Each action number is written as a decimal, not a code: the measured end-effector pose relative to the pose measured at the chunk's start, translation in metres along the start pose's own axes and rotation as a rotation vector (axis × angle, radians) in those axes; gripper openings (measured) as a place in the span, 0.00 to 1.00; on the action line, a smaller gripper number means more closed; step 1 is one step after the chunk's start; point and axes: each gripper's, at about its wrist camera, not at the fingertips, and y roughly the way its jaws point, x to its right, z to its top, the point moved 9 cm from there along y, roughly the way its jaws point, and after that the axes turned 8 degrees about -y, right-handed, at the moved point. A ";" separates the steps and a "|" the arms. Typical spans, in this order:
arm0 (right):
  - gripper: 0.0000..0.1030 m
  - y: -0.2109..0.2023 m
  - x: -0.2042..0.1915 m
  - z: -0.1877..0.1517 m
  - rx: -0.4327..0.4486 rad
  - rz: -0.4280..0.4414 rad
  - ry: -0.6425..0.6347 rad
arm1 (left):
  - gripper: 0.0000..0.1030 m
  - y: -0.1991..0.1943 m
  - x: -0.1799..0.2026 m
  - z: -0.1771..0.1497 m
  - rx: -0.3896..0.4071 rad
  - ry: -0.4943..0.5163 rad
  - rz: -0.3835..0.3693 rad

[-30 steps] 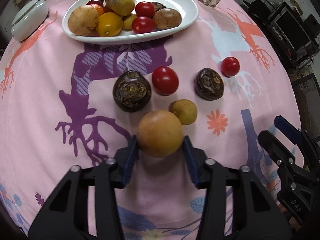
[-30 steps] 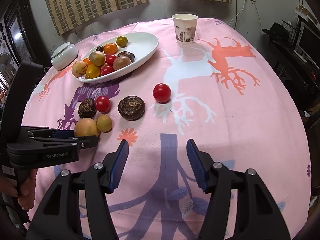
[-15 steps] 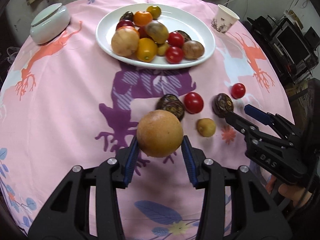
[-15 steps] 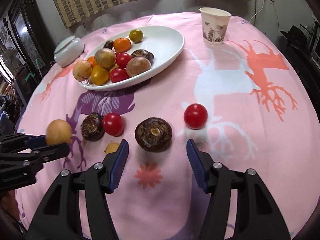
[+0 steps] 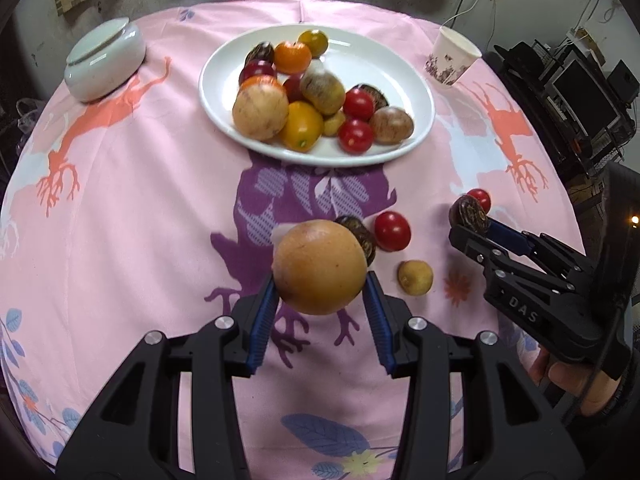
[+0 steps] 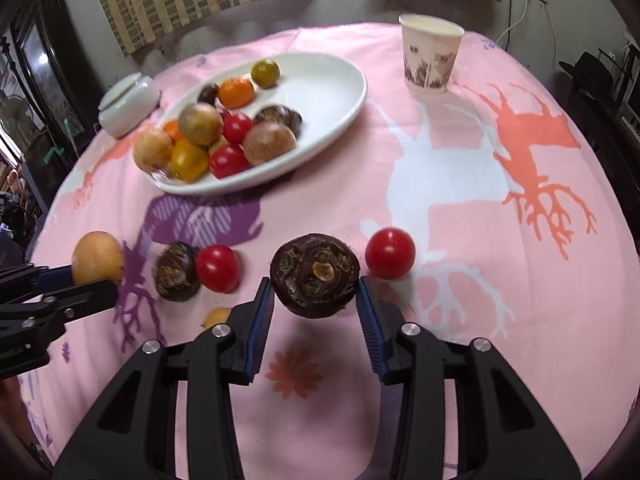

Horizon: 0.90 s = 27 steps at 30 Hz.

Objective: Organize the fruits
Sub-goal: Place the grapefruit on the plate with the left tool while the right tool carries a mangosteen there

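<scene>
My left gripper (image 5: 320, 296) is shut on a round tan fruit (image 5: 320, 266) and holds it above the pink cloth; the fruit also shows in the right wrist view (image 6: 97, 256). My right gripper (image 6: 316, 304) has its jaws around a dark brown round fruit (image 6: 315, 274); whether the pads touch it I cannot tell. A white oval plate (image 5: 384, 68) at the back holds several fruits. On the cloth lie another dark fruit (image 6: 176, 272), two red tomatoes (image 6: 217, 268) (image 6: 390, 253) and a small yellow fruit (image 5: 415, 277).
A paper cup (image 6: 430, 58) stands at the back right. A white lidded bowl (image 5: 105, 58) stands at the back left. Dark furniture and electronics (image 5: 580, 80) stand beyond the table's right edge.
My left gripper has lifted the tan fruit off the cloth and pulled back. My right gripper has moved forward until its jaws stand around the dark brown fruit.
</scene>
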 end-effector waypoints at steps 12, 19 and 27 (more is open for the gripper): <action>0.41 -0.029 -0.040 0.074 0.212 -0.013 -0.164 | 0.42 -0.024 0.014 0.083 0.143 0.032 -0.018; 0.41 -0.012 -0.051 0.109 0.289 -0.073 -0.275 | 0.42 -0.007 -0.002 0.124 0.152 -0.025 -0.015; 0.52 0.022 -0.055 0.127 0.321 -0.188 -0.405 | 0.52 0.026 -0.019 0.152 0.139 -0.143 -0.029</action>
